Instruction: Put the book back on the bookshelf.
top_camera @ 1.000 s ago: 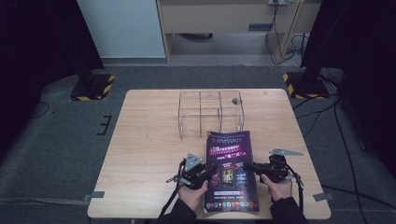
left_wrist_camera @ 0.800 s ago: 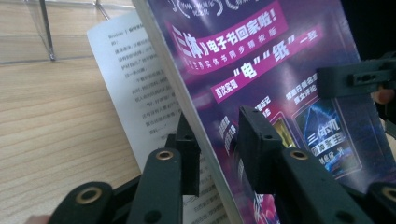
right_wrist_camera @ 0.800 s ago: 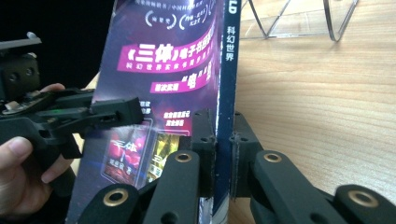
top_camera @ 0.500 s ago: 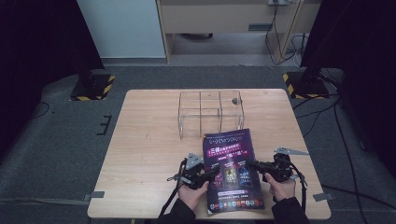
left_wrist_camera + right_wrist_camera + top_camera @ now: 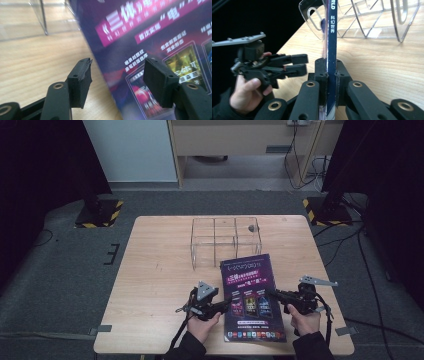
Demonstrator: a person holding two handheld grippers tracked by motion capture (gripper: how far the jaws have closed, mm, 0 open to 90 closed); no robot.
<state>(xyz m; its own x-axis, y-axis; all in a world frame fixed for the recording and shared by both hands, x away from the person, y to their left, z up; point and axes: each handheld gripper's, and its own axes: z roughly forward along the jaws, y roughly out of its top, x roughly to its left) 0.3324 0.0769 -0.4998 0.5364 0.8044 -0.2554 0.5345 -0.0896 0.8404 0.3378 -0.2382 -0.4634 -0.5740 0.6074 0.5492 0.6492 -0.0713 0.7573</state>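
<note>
A magazine (image 5: 250, 295) with a dark purple cover lies near the table's front edge, between my two grippers. My right gripper (image 5: 274, 293) is shut on its right edge; in the right gripper view both pads pinch the blue spine (image 5: 331, 37) at the right gripper (image 5: 331, 82). My left gripper (image 5: 225, 304) sits at the magazine's left edge, and its jaws have just been opening. In the left gripper view the left gripper (image 5: 117, 82) stands open. The cover (image 5: 155, 37) edge runs between the pads, which do not press on it.
A clear acrylic rack (image 5: 225, 240) with several compartments stands at the back middle of the wooden table (image 5: 155, 270), just beyond the magazine's top. It also rises behind the spine as the rack (image 5: 374, 20). A hand (image 5: 249, 92) holds the left gripper (image 5: 299, 64).
The left gripper's jaws have spread apart and let go of the magazine's left edge. The right gripper has lifted slightly, still clamped on the magazine.
</note>
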